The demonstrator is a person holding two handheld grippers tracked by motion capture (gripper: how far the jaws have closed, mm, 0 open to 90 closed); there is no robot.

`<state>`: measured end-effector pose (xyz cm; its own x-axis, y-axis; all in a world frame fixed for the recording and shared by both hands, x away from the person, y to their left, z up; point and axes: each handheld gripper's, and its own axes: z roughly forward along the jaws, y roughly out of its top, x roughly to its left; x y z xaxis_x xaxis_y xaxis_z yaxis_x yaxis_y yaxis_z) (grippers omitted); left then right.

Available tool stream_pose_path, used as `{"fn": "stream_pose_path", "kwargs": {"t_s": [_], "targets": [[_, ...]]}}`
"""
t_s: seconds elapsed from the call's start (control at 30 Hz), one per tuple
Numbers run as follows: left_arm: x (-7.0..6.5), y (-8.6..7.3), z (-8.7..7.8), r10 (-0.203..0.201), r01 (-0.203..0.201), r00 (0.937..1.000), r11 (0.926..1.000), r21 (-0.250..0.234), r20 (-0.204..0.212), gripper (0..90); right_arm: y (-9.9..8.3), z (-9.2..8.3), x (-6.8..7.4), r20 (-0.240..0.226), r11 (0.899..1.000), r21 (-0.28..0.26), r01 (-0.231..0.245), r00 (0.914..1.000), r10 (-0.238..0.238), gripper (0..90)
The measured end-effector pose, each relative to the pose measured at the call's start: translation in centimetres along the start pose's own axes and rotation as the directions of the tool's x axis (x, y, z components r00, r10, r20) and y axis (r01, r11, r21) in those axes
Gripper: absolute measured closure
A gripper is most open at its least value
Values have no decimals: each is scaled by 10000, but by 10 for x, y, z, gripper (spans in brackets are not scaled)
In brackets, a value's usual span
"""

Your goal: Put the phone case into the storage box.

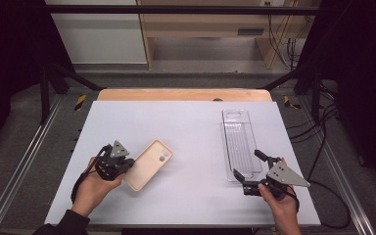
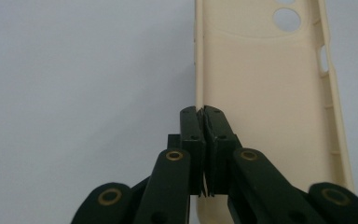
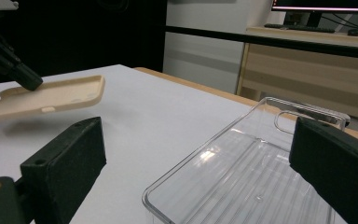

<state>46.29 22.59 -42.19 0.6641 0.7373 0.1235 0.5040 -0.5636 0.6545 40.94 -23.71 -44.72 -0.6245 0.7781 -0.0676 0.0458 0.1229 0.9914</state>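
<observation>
Cream phone case (image 2: pixel 265 107) clamped by left tool (image 1: pixel 124 165) | right tool (image 1: pixel 249 169) agape, low

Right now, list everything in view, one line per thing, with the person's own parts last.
phone case: one, cream, left half of the table, lifted off the surface, its edge pinched by the left gripper.
clear plastic tray: one, transparent, right half of the table, lying flat, empty.
table: one, pale top with a wooden far edge.
left gripper: one, black, shut on the case's rim.
right gripper: one, black, jaws wide open at the tray's near end.
</observation>
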Motion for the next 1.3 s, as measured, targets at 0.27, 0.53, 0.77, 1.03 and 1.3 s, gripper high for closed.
{"fn": "stream_pose_path", "kwargs": {"t_s": [0.27,0.53,0.77,1.03,1.3], "targets": [[-13,12,8,-12,18,10000,9980,-629,89,877,9,4,3,-27,9998,179,-29,10000,29,40],[-27,17,4,-35,45,10000,9905,-1372,73,877,32,17,10,164,9974,649,-305,9994,295,42],[-35,17,1,-176,128,9996,9779,-2088,-212,877,48,42,26,-4,9898,1316,-536,9985,542,46],[-37,8,-2,-180,69,9989,9692,-2463,-429,877,63,65,39,-476,9865,1551,-526,9970,607,49],[-36,3,-7,-231,32,9972,9635,-2677,-711,877,66,87,50,-852,9813,1795,-694,9927,858,50]]}}
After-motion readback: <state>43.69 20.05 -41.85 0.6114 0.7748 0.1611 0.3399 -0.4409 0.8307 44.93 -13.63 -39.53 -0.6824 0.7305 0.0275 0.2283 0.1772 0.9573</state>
